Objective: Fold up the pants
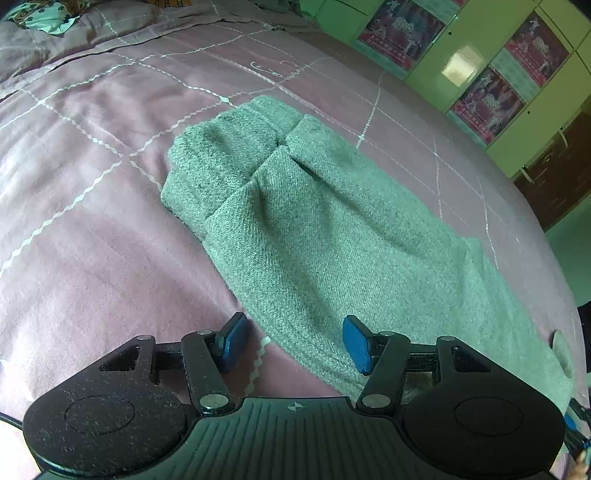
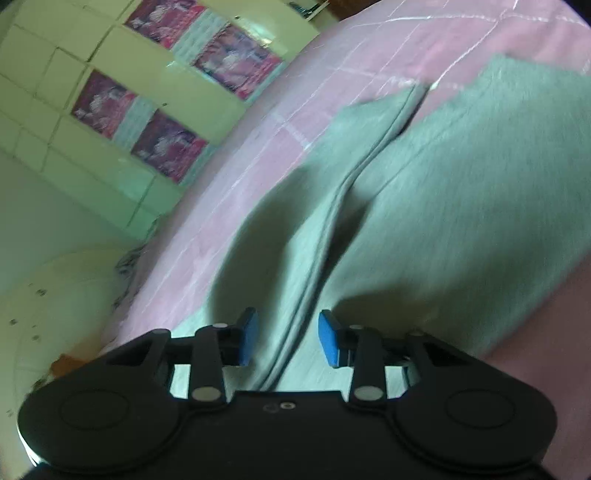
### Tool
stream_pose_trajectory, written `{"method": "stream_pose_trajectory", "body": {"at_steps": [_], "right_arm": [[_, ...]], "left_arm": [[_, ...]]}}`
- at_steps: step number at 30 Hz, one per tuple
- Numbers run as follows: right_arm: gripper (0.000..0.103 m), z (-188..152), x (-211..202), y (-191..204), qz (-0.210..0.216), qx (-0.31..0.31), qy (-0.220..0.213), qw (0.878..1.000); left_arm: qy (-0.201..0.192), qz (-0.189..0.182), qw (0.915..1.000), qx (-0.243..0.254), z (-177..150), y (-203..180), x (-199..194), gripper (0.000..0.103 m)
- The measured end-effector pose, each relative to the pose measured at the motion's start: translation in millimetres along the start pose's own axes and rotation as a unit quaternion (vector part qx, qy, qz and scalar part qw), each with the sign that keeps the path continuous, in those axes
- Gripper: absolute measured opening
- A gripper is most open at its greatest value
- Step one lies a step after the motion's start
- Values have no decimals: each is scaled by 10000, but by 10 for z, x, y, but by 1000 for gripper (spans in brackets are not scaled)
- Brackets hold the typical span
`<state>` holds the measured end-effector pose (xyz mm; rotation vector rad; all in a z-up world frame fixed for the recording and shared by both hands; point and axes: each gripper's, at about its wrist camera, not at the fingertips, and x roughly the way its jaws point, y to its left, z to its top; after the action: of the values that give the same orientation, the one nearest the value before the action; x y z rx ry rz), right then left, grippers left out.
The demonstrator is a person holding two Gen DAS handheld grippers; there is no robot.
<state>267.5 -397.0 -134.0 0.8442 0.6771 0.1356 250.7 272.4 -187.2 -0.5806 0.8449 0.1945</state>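
A: What is the cloth like?

B: The pants are grey-green with a fine diagonal weave. They lie on the pink bedspread, which is quilted with white zigzag stitching in squares. The far end is doubled over into thick, rounded folds.

A: And the left gripper?

B: Its jaws stand wide apart with nothing between them. The blue ribbed pads sit over the near edge of the cloth; I cannot tell whether they touch it.

A: The right gripper?

B: Also open and empty. A raised ridge of the pants with a seam runs up between its fingers. That view is blurred.

A: What is around?

B: Green cabinet doors with pink posters beyond the bed, a patterned pillow at the far corner, and pale floor beside the bed.
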Motion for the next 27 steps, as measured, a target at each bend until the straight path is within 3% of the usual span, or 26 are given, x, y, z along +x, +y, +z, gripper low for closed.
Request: {"method": "stream_pose_trajectory", "body": {"at_steps": [2, 4, 7, 11, 13, 14, 15, 17, 19, 20, 27], "right_arm": [[23, 66, 150, -56, -55, 99, 129, 9999], [5, 123, 244, -34, -98, 44, 204, 9997], [4, 62, 165, 110, -98, -213, 30, 9997], [4, -117, -351, 163, 67, -348, -393, 9986], [5, -248, -426, 74, -279, -384, -140, 9988], [4, -299, -346, -13, -513, -392, 197, 9977], [2, -317, -291, -104, -518, -358, 353, 9974], [13, -238, -336, -151, -239, -143, 327, 9991], [42, -145, -489, -88, -218, -312, -130, 9992], [45, -69, -528, -70, -284, -373, -337, 9983], [30, 500, -114, -326, -689, -38, -263, 9973]], "left_arm": [[8, -29, 10000, -13, 2, 12, -5, 58], [12, -27, 10000, 0, 1, 7, -8, 58], [12, -23, 10000, 27, -4, -2, -11, 58], [13, -34, 10000, 42, -4, 2, -8, 58], [21, -22, 10000, 69, -1, -5, -5, 58], [24, -19, 10000, 78, -1, -9, -5, 58], [27, -23, 10000, 75, -1, -9, -7, 58], [23, -30, 10000, 75, -4, -8, -12, 58], [17, -32, 10000, 67, -5, -5, -11, 58], [15, -31, 10000, 66, -6, -6, -11, 58], [17, -38, 10000, 62, -9, -3, -11, 58]]}}
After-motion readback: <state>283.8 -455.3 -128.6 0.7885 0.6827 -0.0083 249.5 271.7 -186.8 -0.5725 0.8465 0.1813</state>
